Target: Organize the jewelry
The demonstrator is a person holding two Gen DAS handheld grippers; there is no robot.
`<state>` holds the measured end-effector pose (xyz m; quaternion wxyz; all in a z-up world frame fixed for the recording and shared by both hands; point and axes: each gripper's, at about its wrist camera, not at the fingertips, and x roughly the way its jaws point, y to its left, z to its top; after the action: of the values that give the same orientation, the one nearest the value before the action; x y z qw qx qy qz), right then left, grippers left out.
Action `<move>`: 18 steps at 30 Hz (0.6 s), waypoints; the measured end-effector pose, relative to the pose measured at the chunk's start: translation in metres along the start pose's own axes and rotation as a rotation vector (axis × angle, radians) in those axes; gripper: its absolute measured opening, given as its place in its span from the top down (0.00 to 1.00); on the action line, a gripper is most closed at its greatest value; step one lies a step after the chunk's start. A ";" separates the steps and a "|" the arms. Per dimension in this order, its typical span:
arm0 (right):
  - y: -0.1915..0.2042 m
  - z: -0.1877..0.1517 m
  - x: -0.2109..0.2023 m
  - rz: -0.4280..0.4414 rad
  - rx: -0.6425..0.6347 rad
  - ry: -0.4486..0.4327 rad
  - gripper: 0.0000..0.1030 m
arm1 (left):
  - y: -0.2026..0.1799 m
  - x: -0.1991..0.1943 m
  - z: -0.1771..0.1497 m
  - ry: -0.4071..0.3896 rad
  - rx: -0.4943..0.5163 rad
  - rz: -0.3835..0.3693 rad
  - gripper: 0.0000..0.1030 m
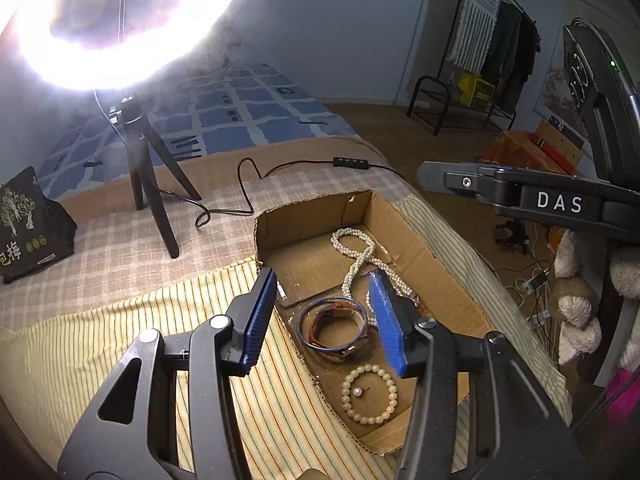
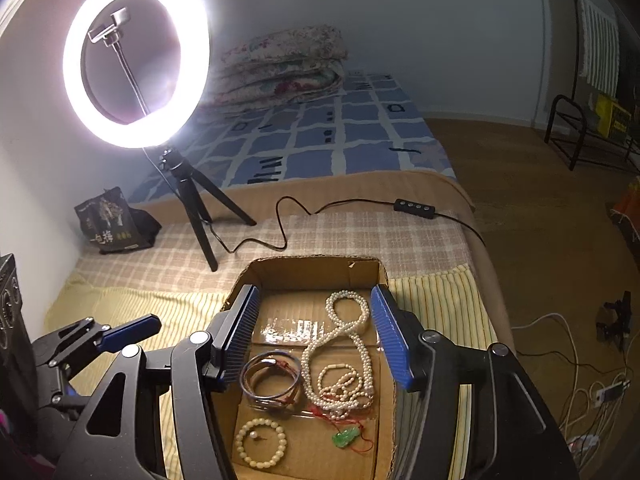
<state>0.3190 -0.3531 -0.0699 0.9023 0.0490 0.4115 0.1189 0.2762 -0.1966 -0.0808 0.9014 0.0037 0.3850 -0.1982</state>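
Observation:
An open cardboard box point(image 1: 432, 276) point(image 2: 304, 270) lies on the bed. Inside are a long pearl necklace point(image 1: 356, 264) point(image 2: 352, 344), a dark bangle set point(image 1: 332, 326) point(image 2: 270, 378), a cream bead bracelet point(image 1: 370, 392) point(image 2: 261, 442) with a small pearl earring point(image 2: 253, 435) inside it, and a green pendant on red cord point(image 2: 345, 437). My left gripper point(image 1: 324, 316) is open and empty above the bangles. My right gripper point(image 2: 314, 334) is open and empty above the box; it also shows at the right of the left wrist view point(image 1: 460, 178).
A lit ring light on a black tripod point(image 2: 192, 204) stands behind the box, its cable and switch point(image 2: 414, 208) trailing across the bed. A black pouch point(image 2: 110, 222) sits at left. Folded quilts point(image 2: 280, 64) lie by the wall. Cables point(image 2: 580, 396) clutter the floor at right.

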 end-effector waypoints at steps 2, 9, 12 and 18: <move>0.001 -0.001 0.000 -0.016 0.000 0.008 0.42 | 0.000 -0.002 -0.001 -0.001 -0.001 0.005 0.49; 0.007 -0.007 -0.006 -0.066 -0.012 0.014 0.33 | 0.000 -0.014 -0.002 -0.021 -0.004 0.016 0.37; 0.011 -0.008 -0.010 -0.078 -0.019 0.016 0.32 | 0.001 -0.019 -0.002 -0.018 -0.017 0.017 0.36; 0.016 -0.011 -0.022 -0.087 -0.016 0.001 0.32 | 0.002 -0.034 -0.005 -0.030 -0.020 0.025 0.36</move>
<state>0.2944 -0.3436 -0.0582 0.9068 0.0236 0.4126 0.0829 0.2525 -0.1816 -0.0614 0.9094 -0.0034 0.3733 -0.1833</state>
